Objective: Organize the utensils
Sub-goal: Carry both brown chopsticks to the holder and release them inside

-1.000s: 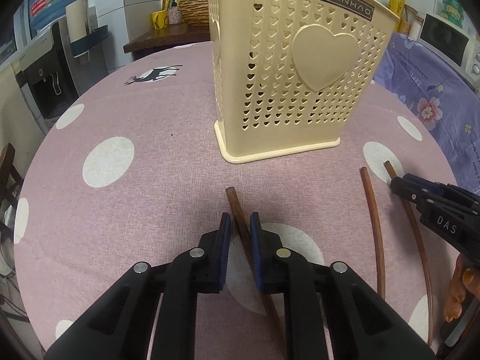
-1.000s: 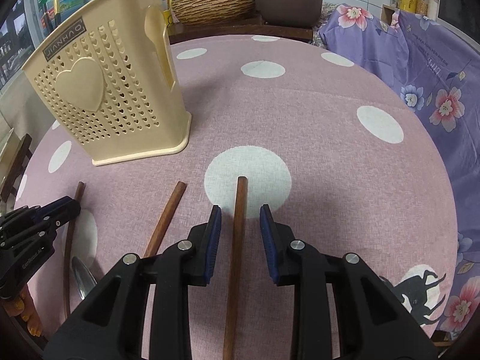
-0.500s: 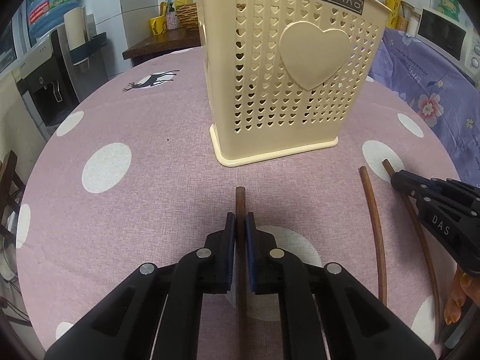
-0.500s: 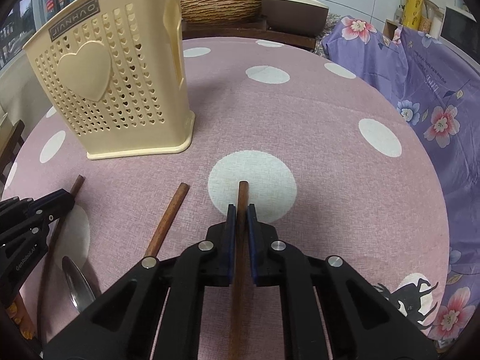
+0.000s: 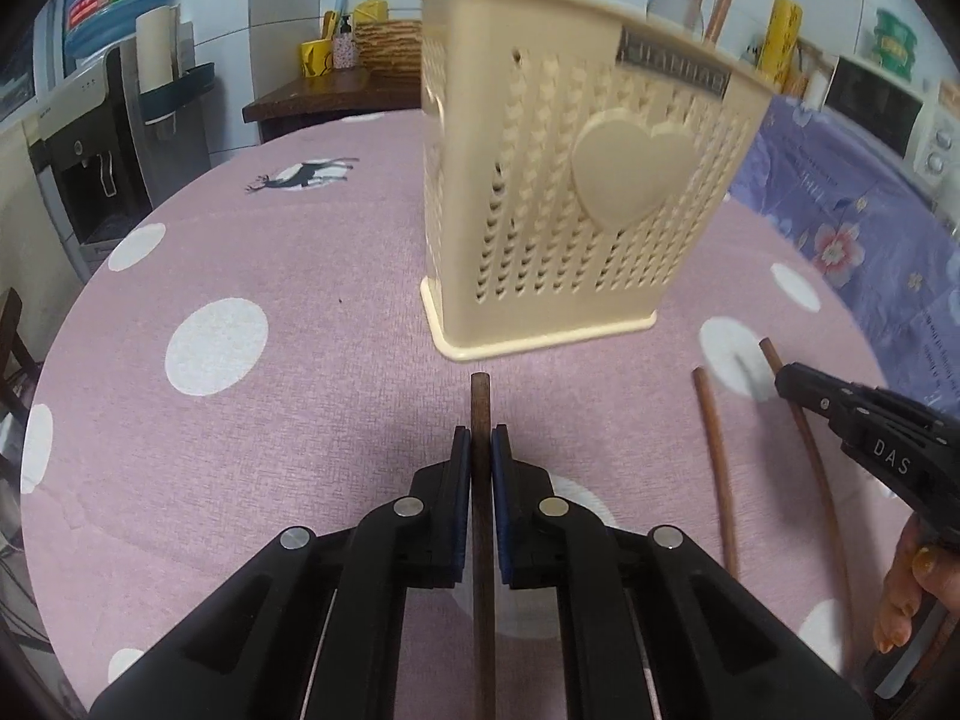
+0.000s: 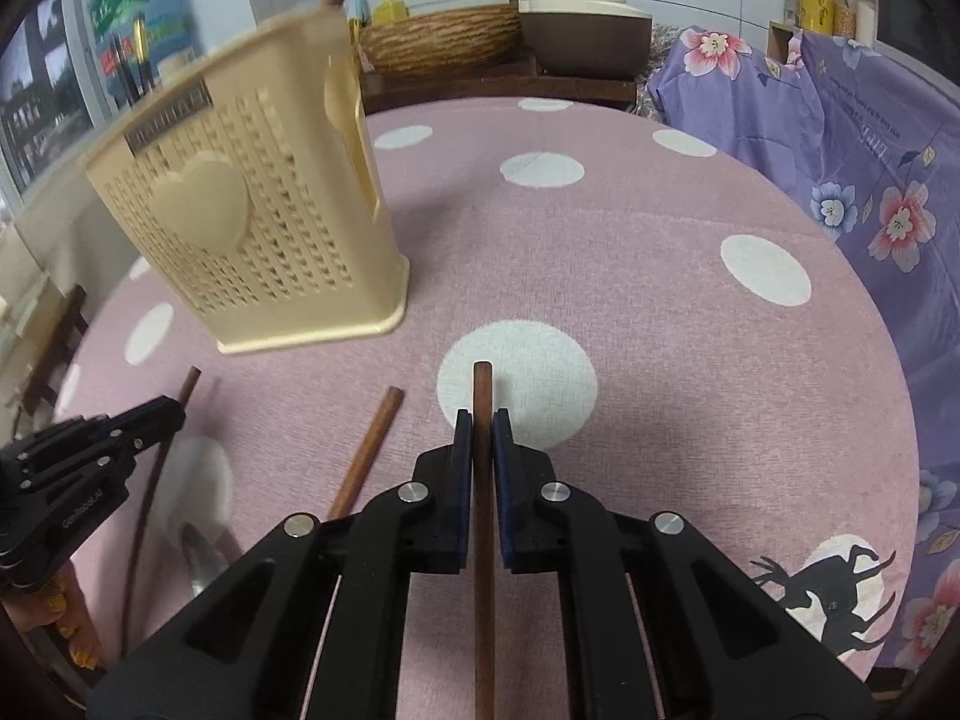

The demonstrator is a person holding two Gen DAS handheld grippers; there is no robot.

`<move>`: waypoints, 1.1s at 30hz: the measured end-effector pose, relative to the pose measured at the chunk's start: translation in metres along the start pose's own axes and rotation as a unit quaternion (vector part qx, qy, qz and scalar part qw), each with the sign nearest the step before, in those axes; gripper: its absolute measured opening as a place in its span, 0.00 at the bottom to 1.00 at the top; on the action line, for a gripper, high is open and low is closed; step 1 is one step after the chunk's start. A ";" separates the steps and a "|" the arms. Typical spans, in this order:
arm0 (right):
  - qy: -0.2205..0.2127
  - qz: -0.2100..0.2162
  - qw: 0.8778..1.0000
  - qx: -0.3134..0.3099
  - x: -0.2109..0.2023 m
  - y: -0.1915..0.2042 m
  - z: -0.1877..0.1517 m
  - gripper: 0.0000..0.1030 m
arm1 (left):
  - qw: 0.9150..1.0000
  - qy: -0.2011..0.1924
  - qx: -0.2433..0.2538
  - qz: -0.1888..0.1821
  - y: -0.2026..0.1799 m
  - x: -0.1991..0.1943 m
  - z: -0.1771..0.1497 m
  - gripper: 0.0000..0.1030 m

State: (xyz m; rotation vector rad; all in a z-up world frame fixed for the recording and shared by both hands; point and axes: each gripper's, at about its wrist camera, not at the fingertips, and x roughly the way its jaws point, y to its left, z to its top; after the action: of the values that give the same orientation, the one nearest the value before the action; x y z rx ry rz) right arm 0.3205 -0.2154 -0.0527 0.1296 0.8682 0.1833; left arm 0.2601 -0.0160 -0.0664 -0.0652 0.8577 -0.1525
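My left gripper (image 5: 480, 438) is shut on a brown wooden stick (image 5: 480, 402) whose tip pokes out past the pads. In front of it stands the cream perforated utensil holder (image 5: 570, 228) with several handles sticking out of its top. My right gripper (image 6: 483, 420) is shut on a second wooden stick (image 6: 482, 384) over a white dot on the cloth. The holder (image 6: 252, 240) is to its far left. A third stick (image 6: 366, 450) lies loose on the cloth between the two grippers. Each gripper shows at the edge of the other's view.
The round table wears a pink cloth with white dots (image 5: 270, 450). A metal spoon bowl (image 6: 198, 552) lies by the left gripper (image 6: 90, 468). A purple flowered cloth (image 6: 870, 192) hangs to the right; a wicker basket (image 6: 438, 42) and a pot (image 6: 582, 18) stand behind.
Both grippers closed onto their sticks: the right from wide open, the left from a narrow gap, its stick turning straight. The right gripper has risen slightly; the holder now looks blurred.
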 end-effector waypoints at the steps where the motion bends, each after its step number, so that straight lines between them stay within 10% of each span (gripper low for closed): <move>1: -0.008 0.010 1.000 0.005 -0.008 -0.001 0.003 0.08 | 1.000 -0.009 -0.004 -0.009 0.002 -0.008 0.002 0.08; 17: -0.172 0.054 0.984 -0.005 -0.165 -0.005 0.042 0.08 | 0.986 -0.162 -0.020 -0.040 0.029 -0.141 0.049 0.08; 33: -0.179 0.042 0.983 -0.013 -0.171 -0.001 0.054 0.07 | 0.982 -0.188 -0.003 -0.032 0.025 -0.153 0.056 0.08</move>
State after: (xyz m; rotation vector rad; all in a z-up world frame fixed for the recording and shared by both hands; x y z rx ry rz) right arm 0.2534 -0.2546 0.1094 0.1688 0.5028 0.2416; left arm 0.2068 0.0332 0.0822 -0.1233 0.4779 -0.1914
